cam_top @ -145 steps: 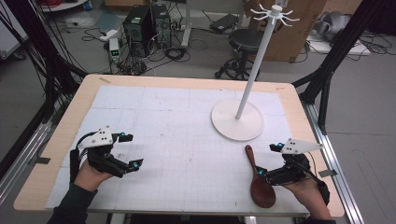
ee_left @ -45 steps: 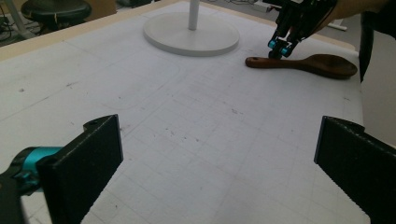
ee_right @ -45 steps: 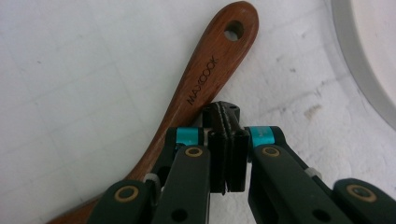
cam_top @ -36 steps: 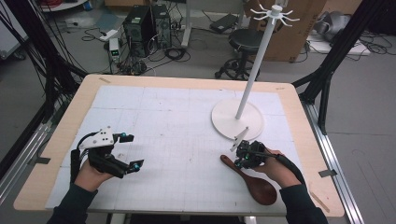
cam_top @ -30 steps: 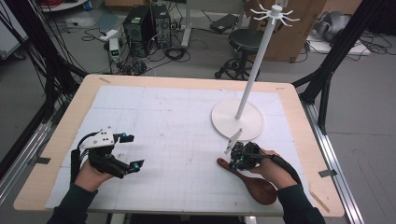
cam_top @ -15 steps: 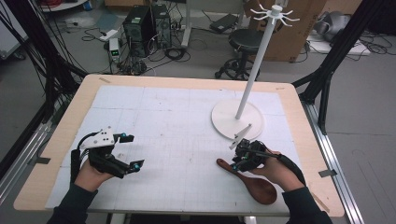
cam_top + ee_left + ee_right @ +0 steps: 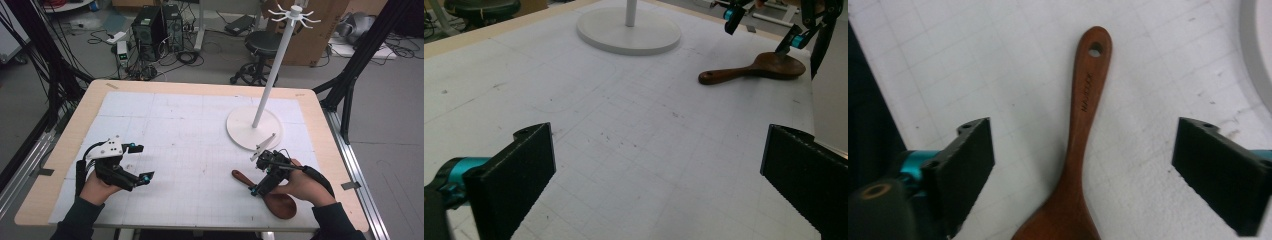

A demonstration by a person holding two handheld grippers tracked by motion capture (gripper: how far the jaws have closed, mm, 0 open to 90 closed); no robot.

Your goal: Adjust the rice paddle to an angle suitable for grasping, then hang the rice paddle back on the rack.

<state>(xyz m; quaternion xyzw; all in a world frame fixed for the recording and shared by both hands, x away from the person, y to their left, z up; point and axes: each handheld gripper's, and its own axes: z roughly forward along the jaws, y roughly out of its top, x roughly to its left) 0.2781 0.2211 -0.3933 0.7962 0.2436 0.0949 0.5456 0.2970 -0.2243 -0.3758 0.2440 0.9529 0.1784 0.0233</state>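
A dark brown wooden spoon point(image 7: 280, 205) lies flat on the white gridded mat near the table's front right, its handle pointing left. In the right gripper view the spoon point(image 7: 1088, 100) runs up between the jaws, with a hole at the handle's end. My right gripper point(image 7: 256, 175) hovers over the handle, open, its jaws wide on either side and apart from the wood point(image 7: 1090, 165). My left gripper point(image 7: 144, 162) rests open at the front left with nothing between its jaws point(image 7: 659, 190). The left gripper view shows the spoon point(image 7: 754, 67) far off.
A white hook stand point(image 7: 270, 75) rises from a round base point(image 7: 240, 130) at the back right of the mat, just beyond my right gripper. Its base point(image 7: 629, 32) shows in the left gripper view and its rim point(image 7: 1260, 50) in the right one. The table's front edge point(image 7: 200, 227) is close.
My right gripper came in from the table's right edge to above the spoon. The spoon's handle, which pointed away, now points left. The left gripper has stayed put.
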